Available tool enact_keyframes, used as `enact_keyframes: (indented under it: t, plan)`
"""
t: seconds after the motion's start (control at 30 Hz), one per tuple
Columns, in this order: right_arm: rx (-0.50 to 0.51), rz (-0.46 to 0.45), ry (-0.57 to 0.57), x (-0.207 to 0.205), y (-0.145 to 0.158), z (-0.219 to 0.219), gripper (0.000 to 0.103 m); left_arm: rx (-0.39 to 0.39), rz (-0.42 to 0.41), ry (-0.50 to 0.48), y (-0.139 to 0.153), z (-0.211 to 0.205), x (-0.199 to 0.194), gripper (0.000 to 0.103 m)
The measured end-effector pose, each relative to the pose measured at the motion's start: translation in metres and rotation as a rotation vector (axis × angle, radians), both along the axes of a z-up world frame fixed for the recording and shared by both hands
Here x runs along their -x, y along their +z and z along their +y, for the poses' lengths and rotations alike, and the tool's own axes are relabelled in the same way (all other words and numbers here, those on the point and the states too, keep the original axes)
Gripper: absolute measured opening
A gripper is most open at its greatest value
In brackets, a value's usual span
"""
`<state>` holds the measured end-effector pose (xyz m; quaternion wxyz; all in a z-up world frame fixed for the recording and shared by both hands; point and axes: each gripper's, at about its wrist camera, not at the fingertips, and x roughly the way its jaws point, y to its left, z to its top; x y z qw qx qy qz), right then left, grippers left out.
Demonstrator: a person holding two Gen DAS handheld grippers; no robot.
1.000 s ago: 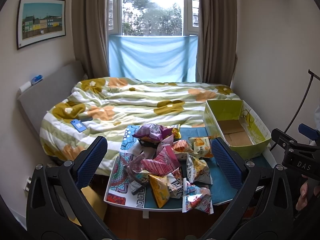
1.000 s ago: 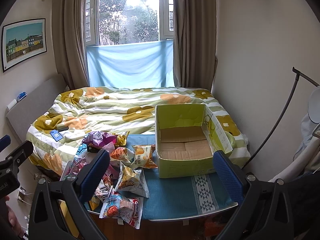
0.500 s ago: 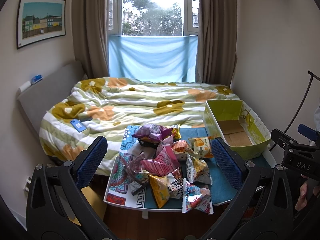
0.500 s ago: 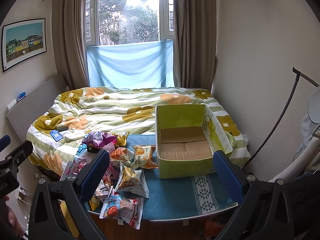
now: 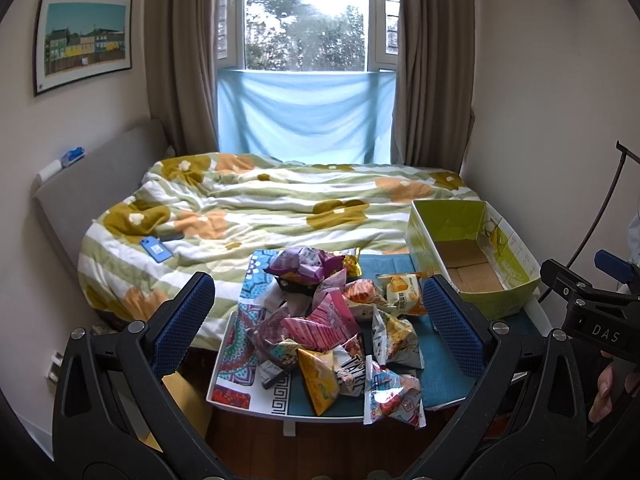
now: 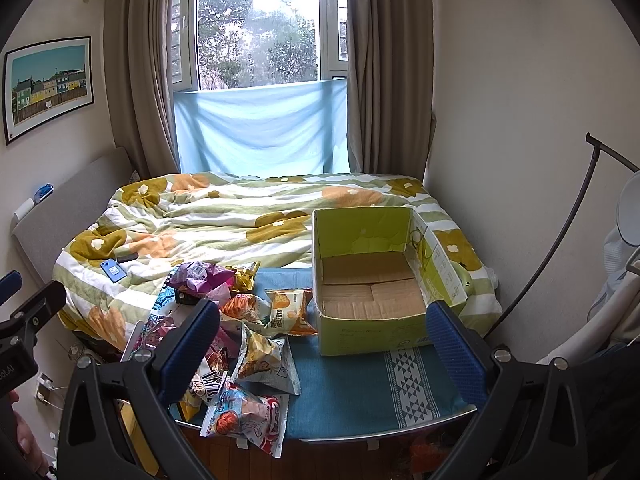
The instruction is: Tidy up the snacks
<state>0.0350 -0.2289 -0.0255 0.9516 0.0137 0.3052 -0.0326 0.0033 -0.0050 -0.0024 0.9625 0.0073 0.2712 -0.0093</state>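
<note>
While the bed with its green-striped, flower-printed quilt (image 5: 280,208) fills the middle of both views, the low tabletop under a blue woven cloth (image 6: 360,392) sits below it, toward the bottom of the frame. On the cloth's right part stands the open green cardboard box (image 6: 372,332), its brown floor bare. Left of the box lies the heap of crinkled foil snack packets (image 5: 332,328) — purple, pink, orange and yellow — with one white-and-red packet (image 6: 244,416) hanging over the tabletop's near edge. A small blue phone (image 5: 157,249) rests on the quilt at centre left. Both tools hover apart from everything: the left hand-held gripper (image 5: 320,320) spread wide and holding nothing, the right hand-held gripper (image 6: 324,344) likewise.
</note>
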Motion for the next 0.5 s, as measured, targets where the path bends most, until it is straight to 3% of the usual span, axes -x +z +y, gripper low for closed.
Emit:
enact_keyframes:
  t: [0.3, 0.5]
  plan:
    - [-0.006, 0.019, 0.013, -0.003, -0.003, 0.003, 0.103, 0.022, 0.050, 0.037, 0.002, 0.011, -0.009, 0.103]
    - [-0.064, 0.135, 0.101, -0.014, -0.031, 0.000, 0.103, 0.055, 0.166, 0.062, -0.038, 0.032, -0.025, 0.103]
